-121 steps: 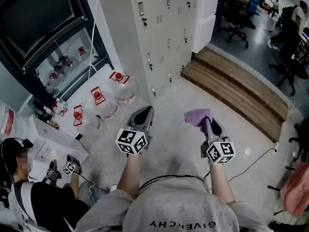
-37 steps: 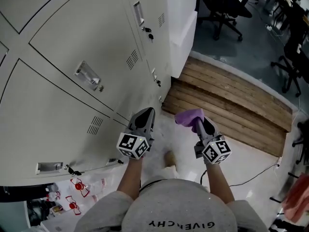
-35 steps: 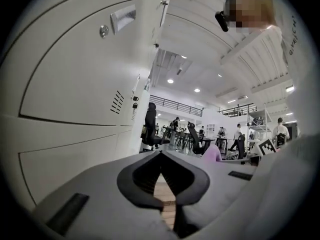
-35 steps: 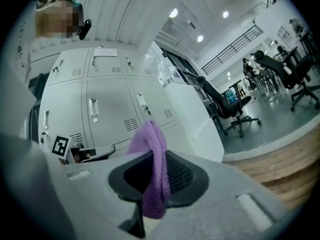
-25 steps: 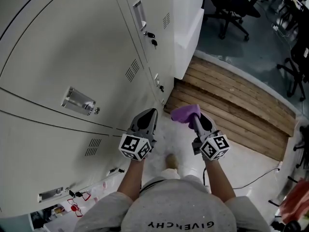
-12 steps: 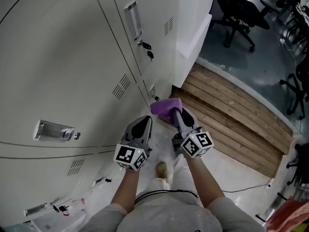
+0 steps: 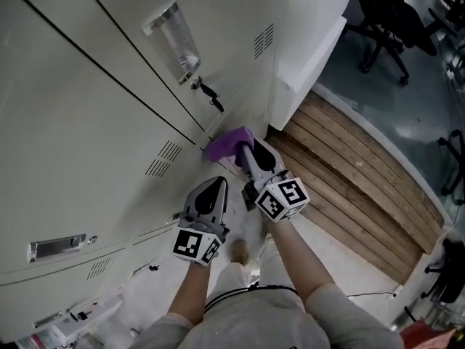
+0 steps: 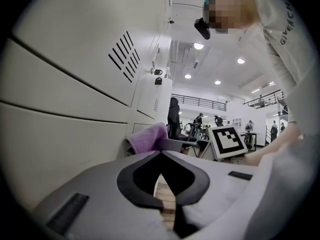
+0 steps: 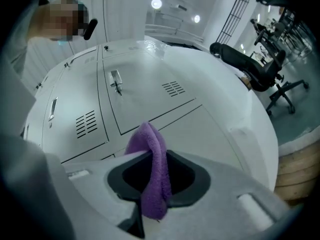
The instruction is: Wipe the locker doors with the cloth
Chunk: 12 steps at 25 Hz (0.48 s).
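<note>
The right claw (image 7: 244, 148) is pinched on a purple cloth (image 7: 228, 142); its own view shows the folded cloth (image 9: 150, 151) standing up out of the right claw (image 9: 152, 160) between the two jaws, with a short end hanging below them. In the head view the cloth sits at the grey locker doors (image 7: 87, 144), close to the dark seam between two doors and just below a key (image 7: 208, 95) that sticks out of a lock. From the left gripper view the cloth (image 8: 146, 138) appears to meet the door face, though firm contact cannot be told for certain. The left claw (image 7: 215, 185) is held lower and nearer the person, just beside the right one, apart from the doors; in its own view the left claw (image 8: 161, 155) has its jaws pressed together with nothing between them. A metal handle (image 7: 174, 36) is set in the door above the key, and vent slots (image 7: 165, 158) lie to the left of the cloth. Right of the lockers runs a wooden step (image 7: 356, 177), and beyond it stand office chairs (image 7: 389, 17). The right claw's marker cube (image 7: 282, 198) faces up at the camera.
</note>
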Tool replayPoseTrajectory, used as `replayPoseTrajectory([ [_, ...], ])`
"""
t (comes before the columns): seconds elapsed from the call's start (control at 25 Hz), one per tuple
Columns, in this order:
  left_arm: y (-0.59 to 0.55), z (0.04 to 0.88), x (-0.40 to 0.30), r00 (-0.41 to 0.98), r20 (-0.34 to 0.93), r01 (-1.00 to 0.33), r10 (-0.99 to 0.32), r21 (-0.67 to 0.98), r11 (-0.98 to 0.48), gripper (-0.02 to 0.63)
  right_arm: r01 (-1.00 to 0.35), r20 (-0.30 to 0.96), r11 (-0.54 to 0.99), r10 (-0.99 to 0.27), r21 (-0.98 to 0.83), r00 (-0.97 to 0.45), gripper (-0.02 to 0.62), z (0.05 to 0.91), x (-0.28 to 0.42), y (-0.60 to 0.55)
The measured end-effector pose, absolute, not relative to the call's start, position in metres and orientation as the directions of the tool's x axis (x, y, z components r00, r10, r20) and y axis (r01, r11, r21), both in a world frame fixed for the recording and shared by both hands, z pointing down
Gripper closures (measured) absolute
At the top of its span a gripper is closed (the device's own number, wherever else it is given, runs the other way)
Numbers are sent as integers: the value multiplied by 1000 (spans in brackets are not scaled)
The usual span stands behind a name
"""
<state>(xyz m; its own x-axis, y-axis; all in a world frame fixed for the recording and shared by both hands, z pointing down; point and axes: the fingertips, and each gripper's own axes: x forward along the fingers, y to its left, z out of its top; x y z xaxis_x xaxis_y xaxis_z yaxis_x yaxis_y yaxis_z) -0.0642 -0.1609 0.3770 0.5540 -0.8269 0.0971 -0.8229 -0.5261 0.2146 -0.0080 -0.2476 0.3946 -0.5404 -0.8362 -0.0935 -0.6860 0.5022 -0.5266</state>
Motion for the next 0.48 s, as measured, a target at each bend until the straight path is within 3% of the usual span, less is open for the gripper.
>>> replayPoseTrajectory([
  [0.48,-192,379,-67,434,157,-893,-887,203,-401,607,-644,-136,573,-791,-507,-597,529,374,-18,-298],
])
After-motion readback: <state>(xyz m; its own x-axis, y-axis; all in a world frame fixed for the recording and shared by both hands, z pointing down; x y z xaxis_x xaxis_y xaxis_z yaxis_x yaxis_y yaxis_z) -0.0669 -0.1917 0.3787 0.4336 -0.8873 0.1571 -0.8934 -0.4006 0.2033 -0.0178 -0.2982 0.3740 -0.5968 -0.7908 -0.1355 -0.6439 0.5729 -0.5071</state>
